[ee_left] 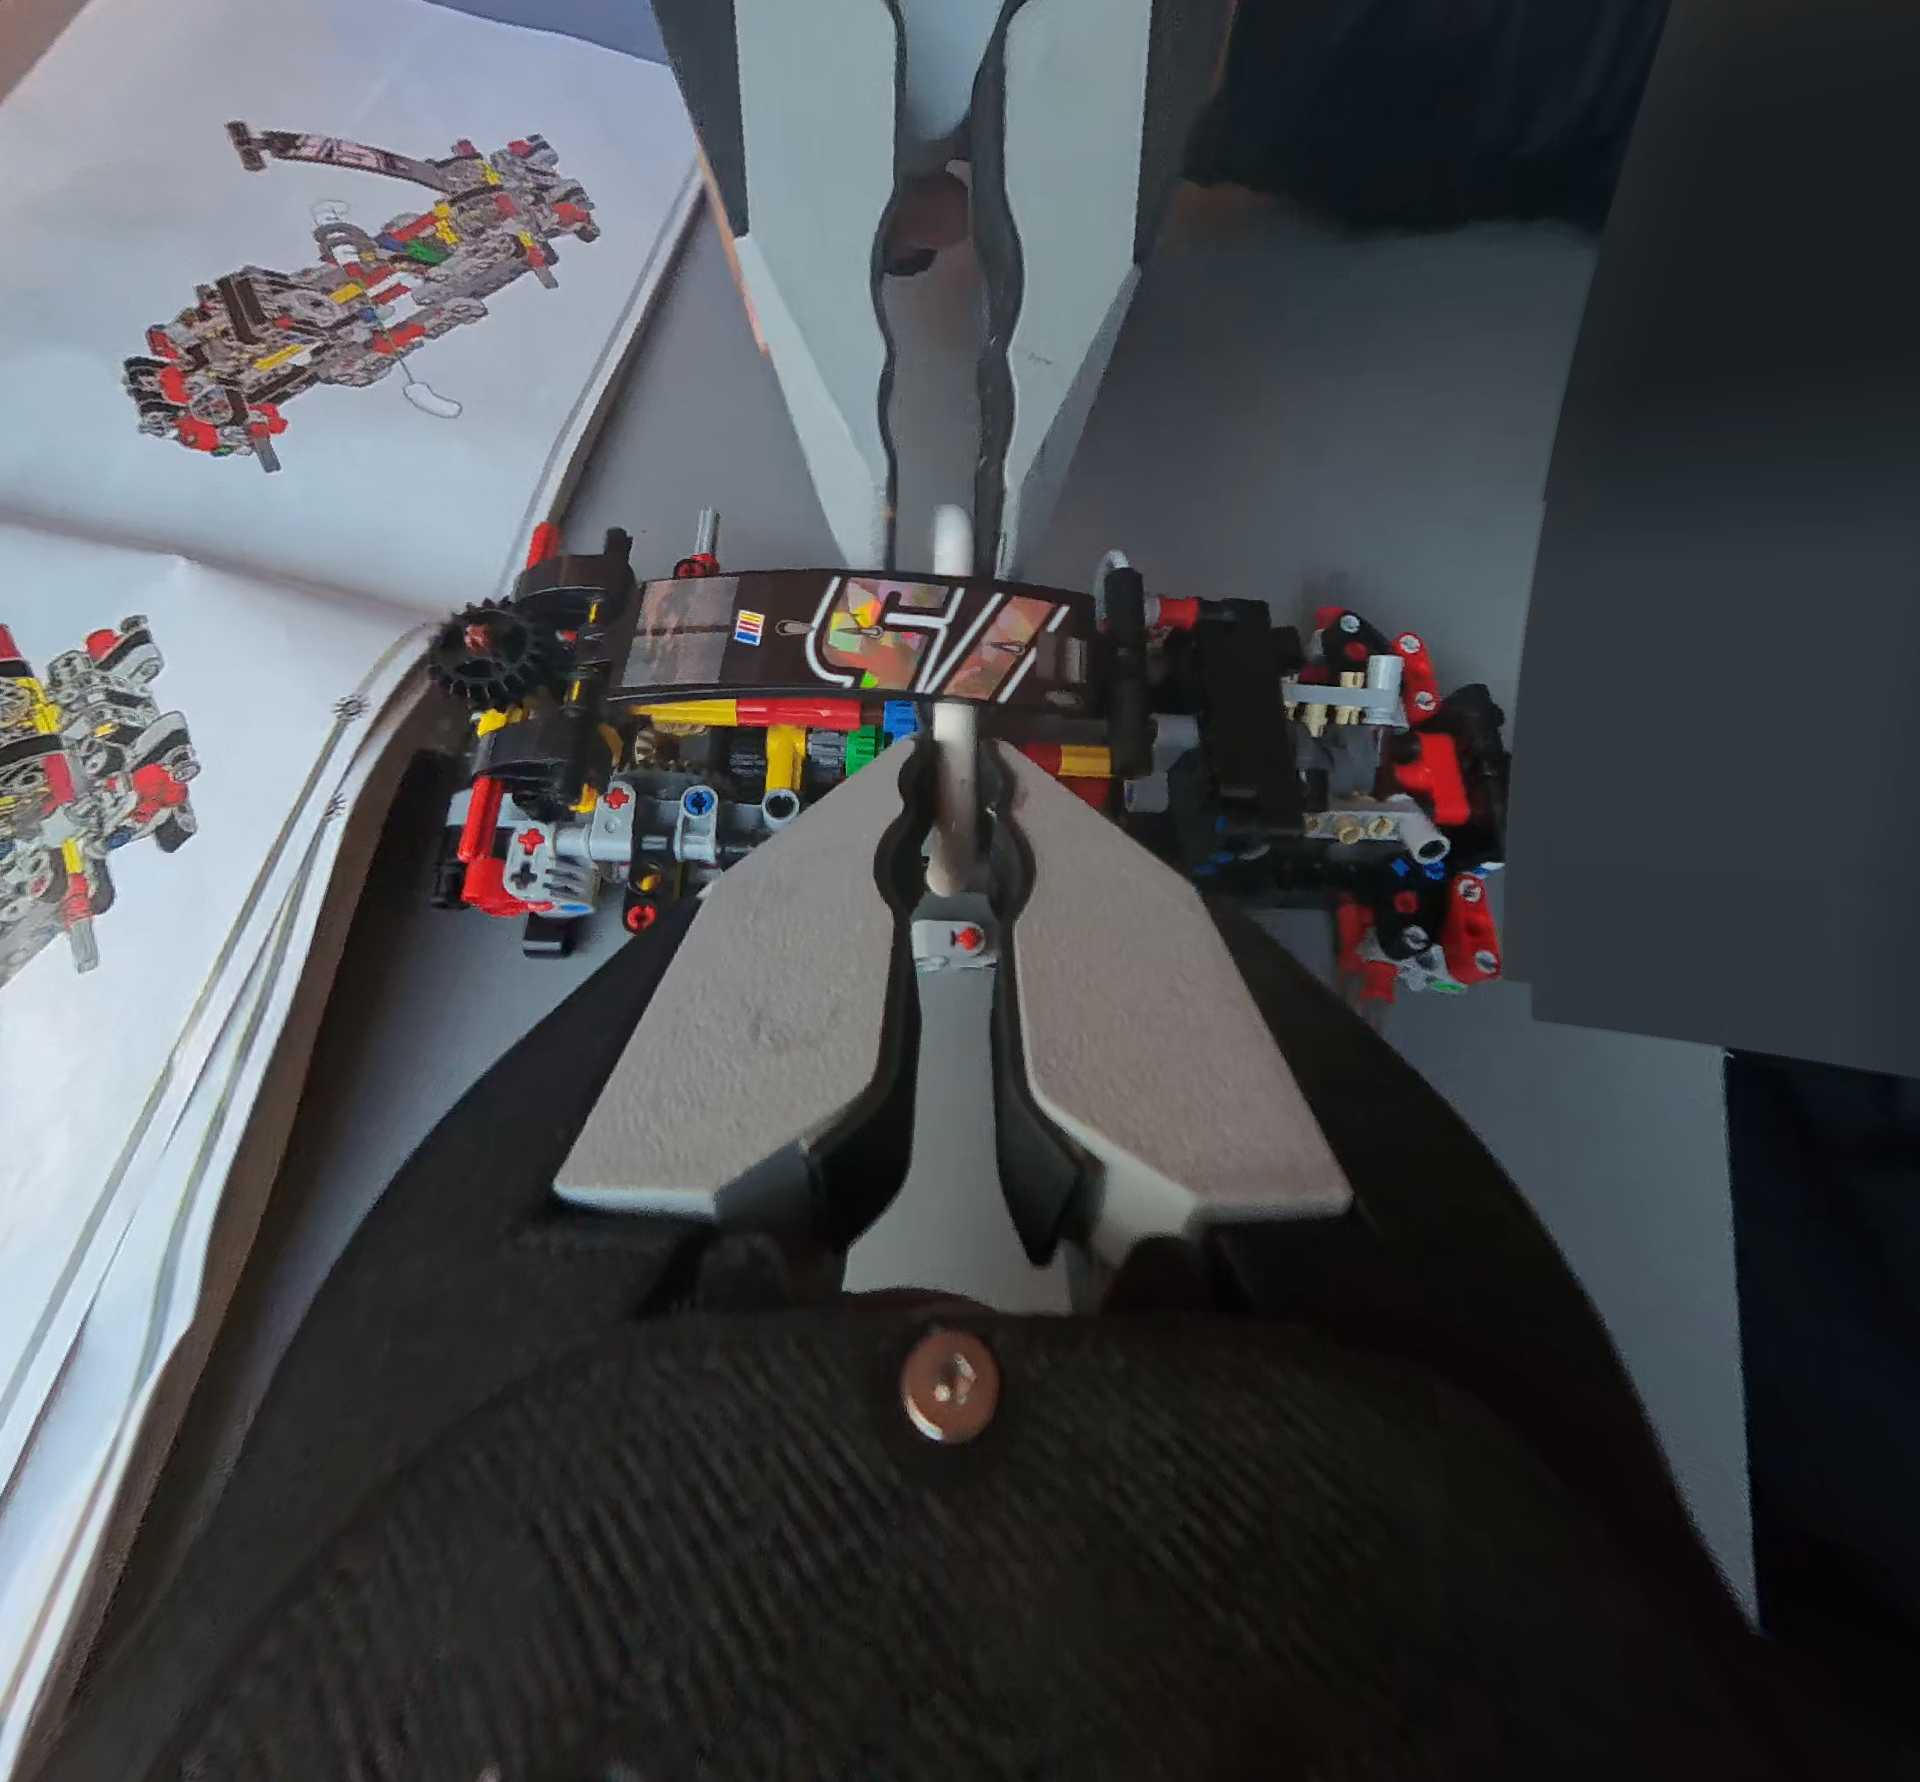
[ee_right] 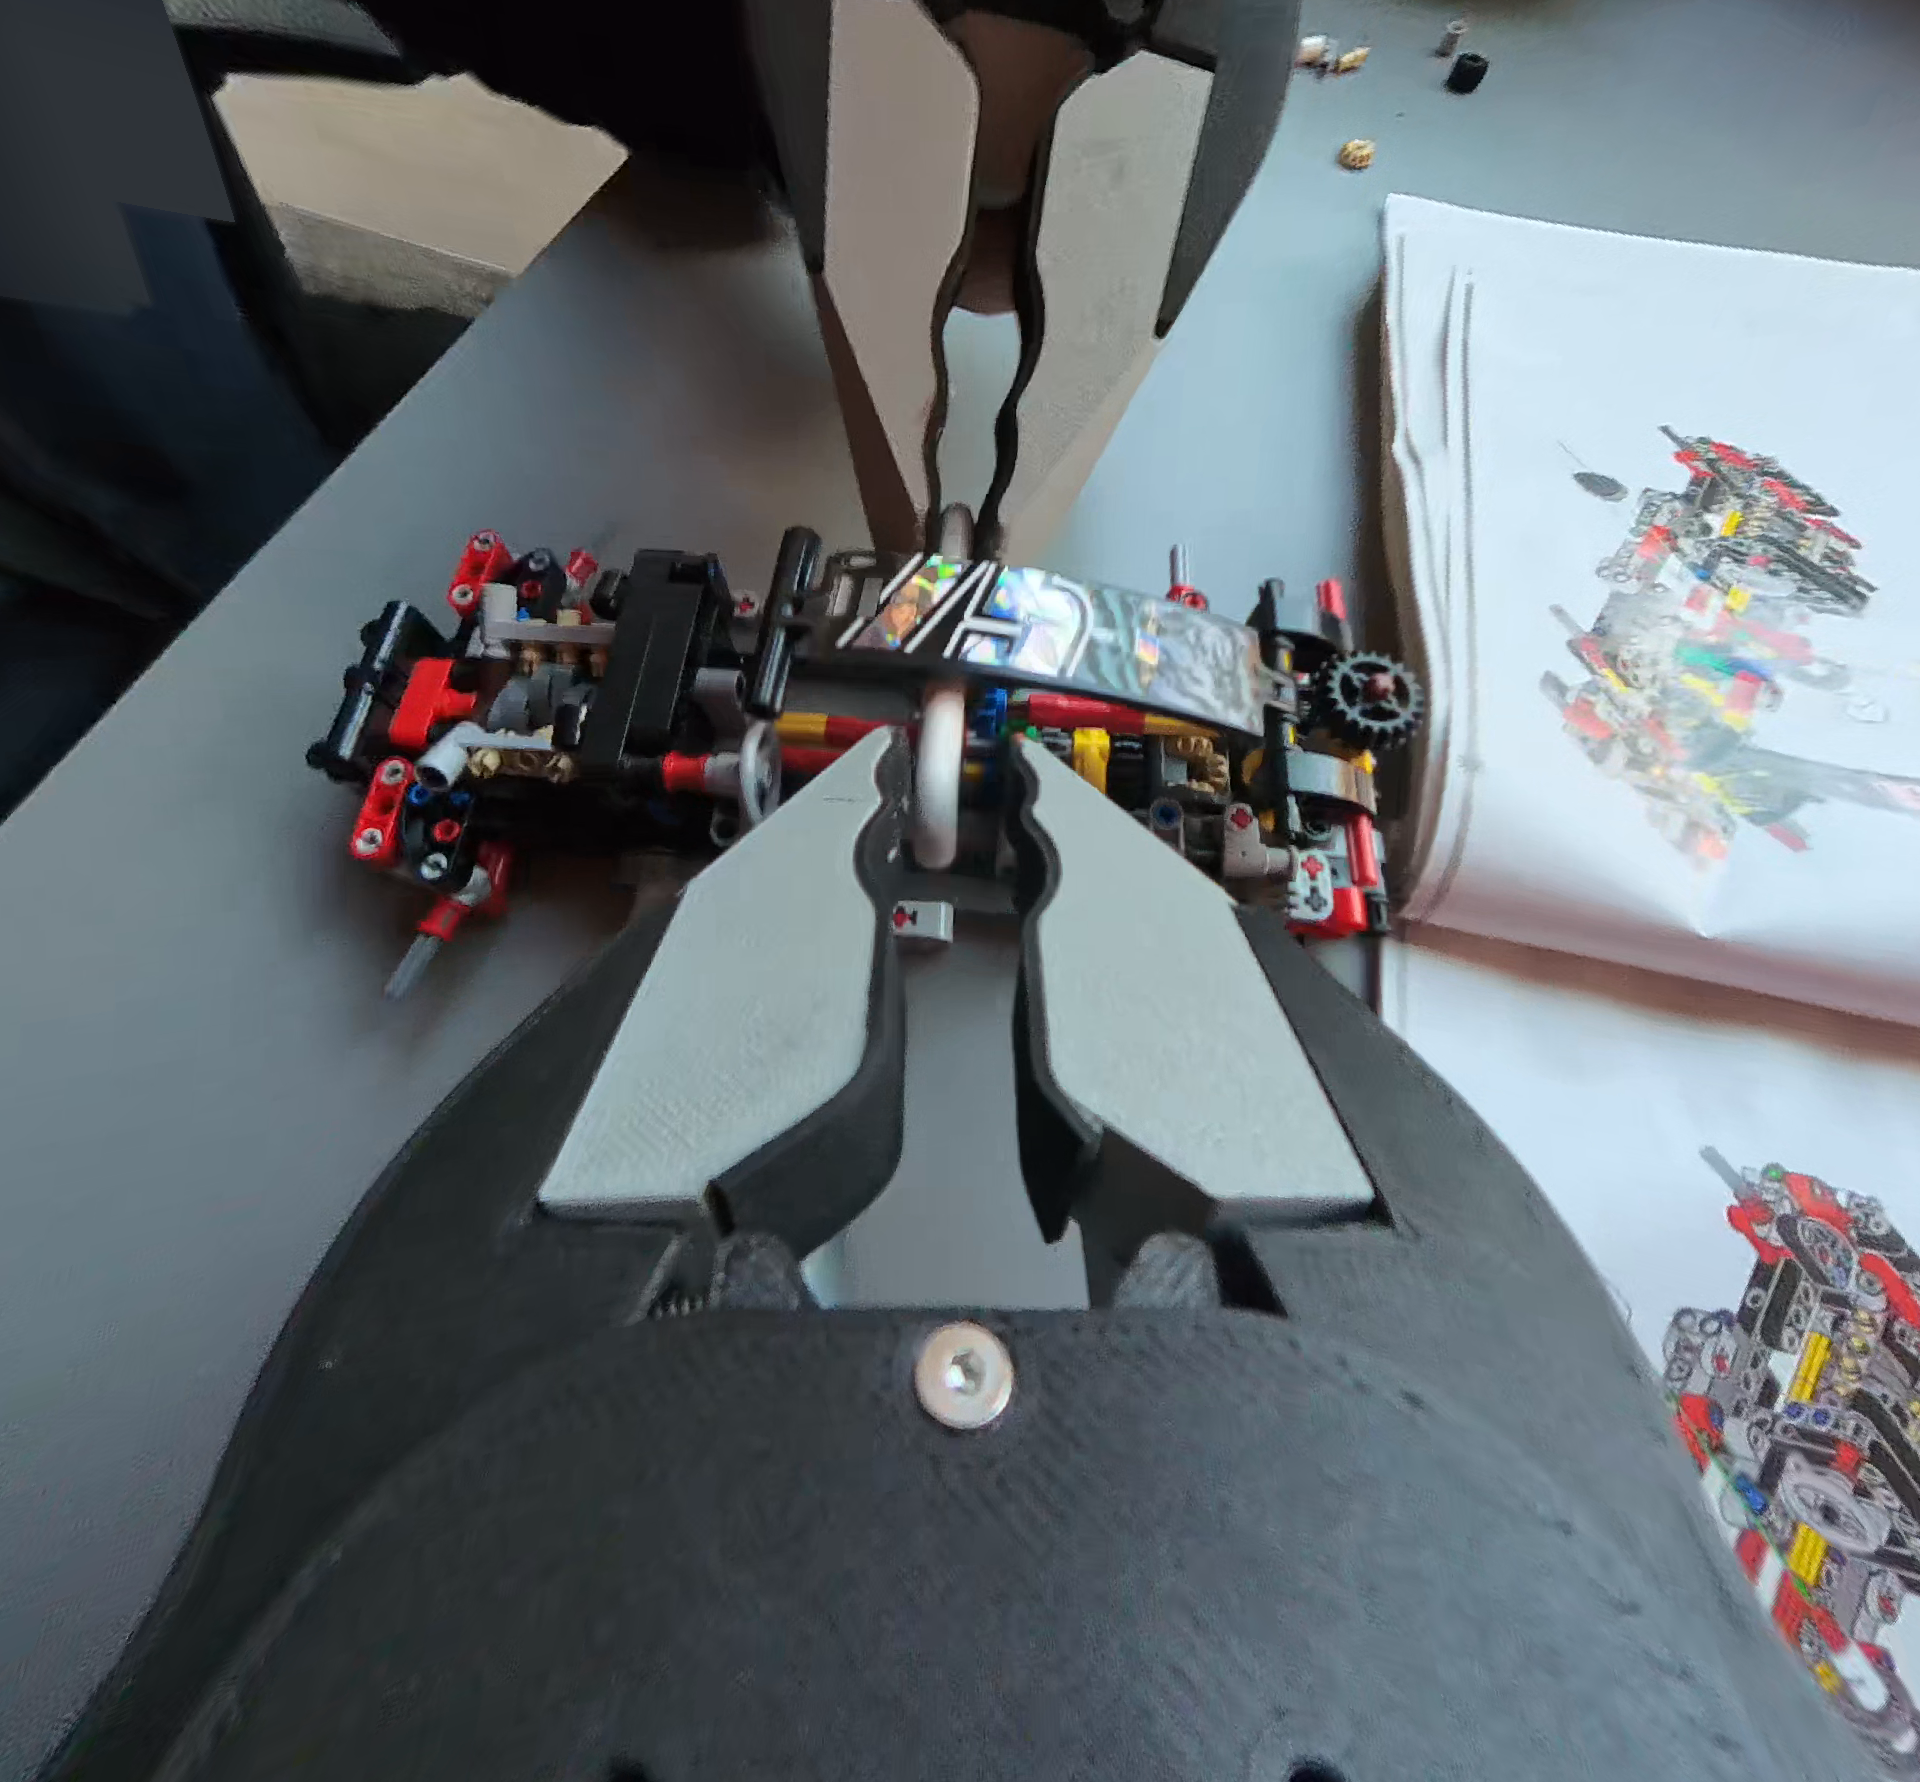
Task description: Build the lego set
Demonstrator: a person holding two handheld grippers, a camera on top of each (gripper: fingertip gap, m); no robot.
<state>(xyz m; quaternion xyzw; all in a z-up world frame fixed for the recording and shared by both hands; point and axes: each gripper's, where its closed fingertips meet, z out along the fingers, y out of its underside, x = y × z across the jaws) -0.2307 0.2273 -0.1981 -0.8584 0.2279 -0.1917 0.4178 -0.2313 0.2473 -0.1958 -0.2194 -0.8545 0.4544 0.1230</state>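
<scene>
Entries run left to right, as seen from the left wrist.

1. Open white instruction booklet (ee_left: 312, 506) with printed build diagrams, lying flat on the grey worktop (ee_left: 1299, 402).
2. Long multicoloured plastic brick-built car chassis (ee_left: 727, 776) with a black stickered top panel (ee_left: 852, 636), lying lengthwise just beside the booklet. Judged light and rigid overall, yet fragile at pins, gears and protruding axles (best held by the solid beam frame).
3. White curved flexible hose piece (ee_left: 951, 797), looping over the chassis's middle. Judged smooth, thin, springy.
4. Left hand-held gripper (ee_left: 954, 828): fingers clamped on the hose's near end.
5. Right hand-held gripper (ee_right: 961, 797): fingers apart, straddling the hose without pressing.
</scene>
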